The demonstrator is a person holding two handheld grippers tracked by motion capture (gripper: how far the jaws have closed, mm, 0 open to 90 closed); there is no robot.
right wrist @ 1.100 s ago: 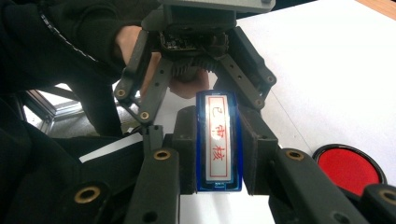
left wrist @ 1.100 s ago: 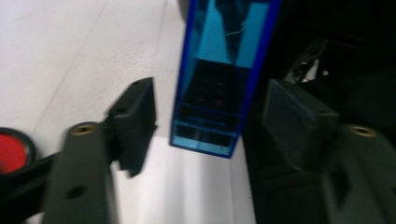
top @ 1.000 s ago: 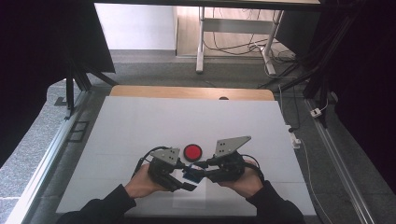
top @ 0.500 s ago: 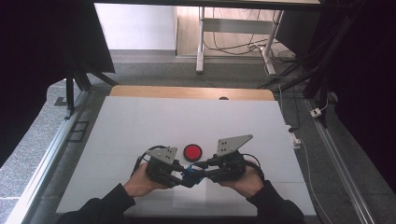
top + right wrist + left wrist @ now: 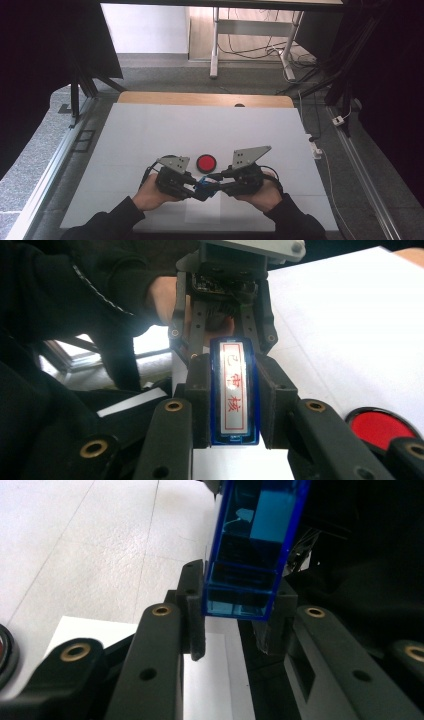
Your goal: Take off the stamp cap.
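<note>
Grippers first: low in the middle of the high view, our left gripper and right gripper point at each other, tips meeting on a small blue stamp block just above the white table. Both hands come up from the bottom edge, left hand and right hand.

From the left gripper view we see our jaws pinching the bottom end of the stamp block, one pad on each side. It's clear blue plastic and runs up to the top of the frame, just right of centre.

Right gripper view tells the same story from the other side. Our jaws are pressed onto the block at the centre of the frame, its white label with red characters facing the camera. Behind it, near the top, the left gripper clamps the far end.

A round red pad in a black rim sits on the table just above the tips in the high view, apart from them; it also pokes in at the lower right of the right gripper view.
</note>
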